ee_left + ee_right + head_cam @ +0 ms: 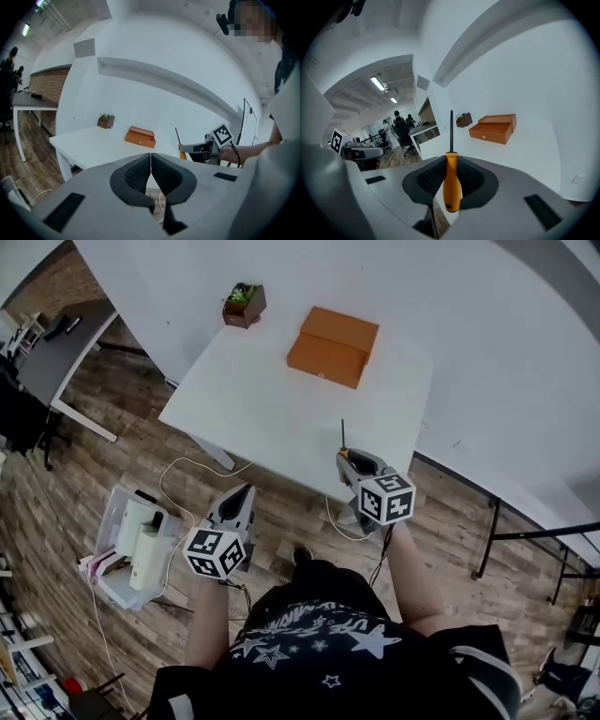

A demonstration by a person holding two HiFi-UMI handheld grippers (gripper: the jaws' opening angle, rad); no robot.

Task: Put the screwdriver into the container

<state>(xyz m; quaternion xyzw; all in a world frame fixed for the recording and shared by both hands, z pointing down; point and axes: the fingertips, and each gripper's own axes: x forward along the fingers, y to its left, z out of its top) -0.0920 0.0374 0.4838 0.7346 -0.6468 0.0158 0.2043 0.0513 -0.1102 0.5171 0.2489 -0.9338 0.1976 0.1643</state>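
Screwdriver [452, 187], orange plastic handle and dark metal shaft, is pinched by the handle in your right gripper [451, 161] at the near edge of the white rectangular table [253, 399]. The orange-brown box-shaped container [333, 346] sits toward the table's far side. Your left gripper [151, 164], jaws pressed together on nothing, hangs off the table's near edge.

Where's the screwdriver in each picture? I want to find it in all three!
Head view: the screwdriver is just below the middle, tip pointing toward the box.
Left gripper view: screwdriver right of middle, standing up, box to its left.
Right gripper view: screwdriver at bottom middle, orange handle pinched between the fingers, box up to the right.
Shared landmark: the orange box.
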